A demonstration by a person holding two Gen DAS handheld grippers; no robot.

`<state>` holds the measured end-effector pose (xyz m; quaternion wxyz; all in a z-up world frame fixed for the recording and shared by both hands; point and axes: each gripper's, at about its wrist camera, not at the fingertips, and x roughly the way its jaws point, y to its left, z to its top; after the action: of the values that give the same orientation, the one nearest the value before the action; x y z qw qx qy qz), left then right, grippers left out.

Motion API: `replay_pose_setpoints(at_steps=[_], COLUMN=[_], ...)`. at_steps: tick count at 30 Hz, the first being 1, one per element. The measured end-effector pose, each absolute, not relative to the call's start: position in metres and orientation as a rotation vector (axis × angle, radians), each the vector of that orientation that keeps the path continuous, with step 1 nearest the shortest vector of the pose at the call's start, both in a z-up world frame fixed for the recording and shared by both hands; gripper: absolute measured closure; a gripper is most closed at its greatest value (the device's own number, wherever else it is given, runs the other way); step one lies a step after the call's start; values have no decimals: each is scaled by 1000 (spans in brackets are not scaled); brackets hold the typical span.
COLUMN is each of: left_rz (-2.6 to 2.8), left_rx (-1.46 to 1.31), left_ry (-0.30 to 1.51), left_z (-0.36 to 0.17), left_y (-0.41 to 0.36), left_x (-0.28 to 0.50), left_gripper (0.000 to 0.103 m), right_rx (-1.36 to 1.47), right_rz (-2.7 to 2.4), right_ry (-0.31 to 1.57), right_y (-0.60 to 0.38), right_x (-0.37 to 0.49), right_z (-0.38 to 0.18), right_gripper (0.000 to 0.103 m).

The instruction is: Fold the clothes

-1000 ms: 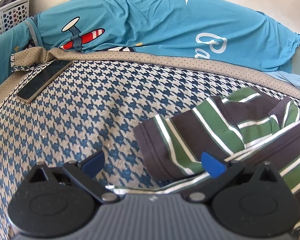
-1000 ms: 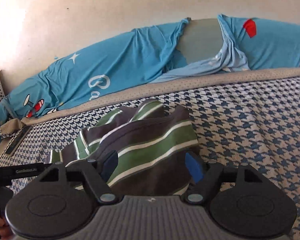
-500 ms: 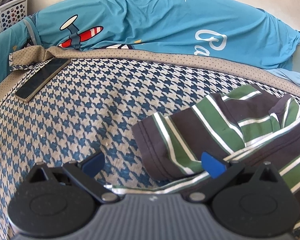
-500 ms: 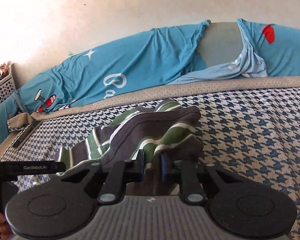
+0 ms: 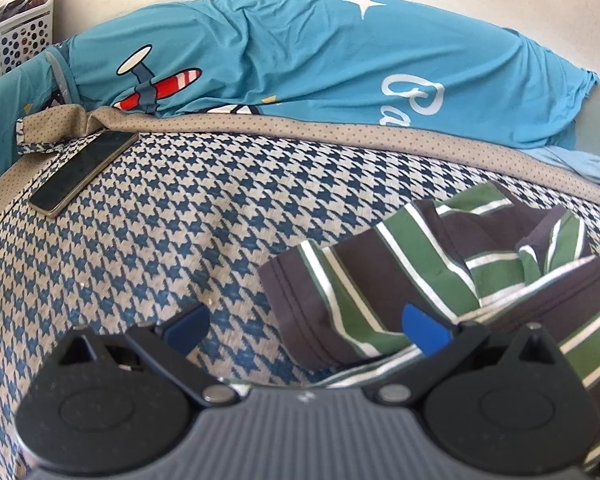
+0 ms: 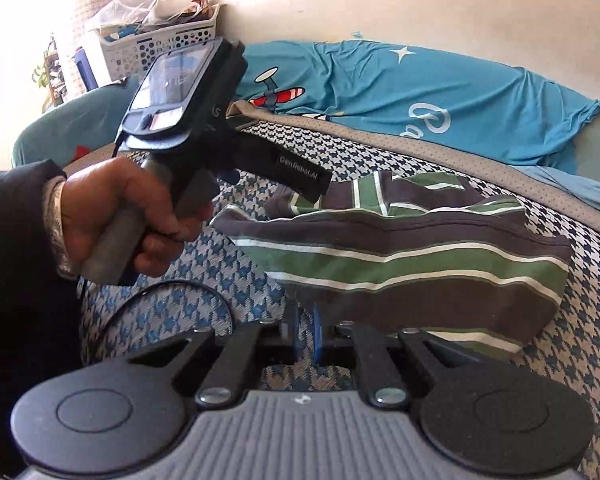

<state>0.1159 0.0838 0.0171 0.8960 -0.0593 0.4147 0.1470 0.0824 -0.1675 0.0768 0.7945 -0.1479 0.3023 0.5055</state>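
The striped shirt (image 6: 412, 264) lies bunched on the houndstooth bedcover (image 5: 148, 216), brown with green and white bands, doubled over itself in a loose heap rather than a neat rectangle. To my eye the folding is at a middle stage: one layer is laid across another, but the edges are uneven, a sleeve or collar pokes out at the back, and it all wants squaring up.

The right gripper (image 6: 305, 334) has its blue pads drawn nearly together at the shirt's near edge; whether cloth is pinched between them I cannot tell. The left gripper (image 5: 304, 326) is spread wide, one pad over bare cover and the other over the striped cloth, gripping nothing. From the right-hand camera you can see the person's left hand (image 6: 128, 216) round its handle.

Beyond the shirt, a blue sheet (image 5: 300, 64) with a red aeroplane is humped along the wall, and a phone (image 5: 82, 172) lies near the cover's edge. A white perforated basket (image 6: 160, 46) sits in the corner, with plastic bags and odds stuffed in; I can't make out more.
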Motion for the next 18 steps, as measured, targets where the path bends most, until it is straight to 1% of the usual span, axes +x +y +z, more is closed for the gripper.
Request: replay_pose_setpoints(at_steps=[3, 5, 11, 13, 15, 16, 17, 18], left_rz=[316, 319, 321, 325, 326, 330, 334, 338], left_rx=[-61, -38, -82, -102, -104, -101, -98, -103], left_ry=[873, 874, 895, 900, 898, 900, 901, 903], left_z=[12, 11, 12, 12, 12, 12, 11, 11], left_y=[75, 73, 82, 84, 84, 84, 84, 85], left_x=[116, 116, 118, 119, 119, 119, 119, 120], left_gripper=[0, 0, 0, 0, 0, 0, 0, 0], right_rx=[-296, -286, -464, -474, -453, -450, -439, -421], right_rz=[1018, 1010, 968, 911, 873, 834, 795, 760], right_ry=[660, 716, 886, 943, 948, 939, 927, 917], right_y=[-163, -160, -144, -146, -153, -155, -157, -159], right_x=[94, 104, 99, 104, 109, 111, 115, 119], right_z=[77, 76, 51, 45, 46, 46, 48, 49], right_gripper=[94, 94, 93, 92, 92, 91, 88, 87])
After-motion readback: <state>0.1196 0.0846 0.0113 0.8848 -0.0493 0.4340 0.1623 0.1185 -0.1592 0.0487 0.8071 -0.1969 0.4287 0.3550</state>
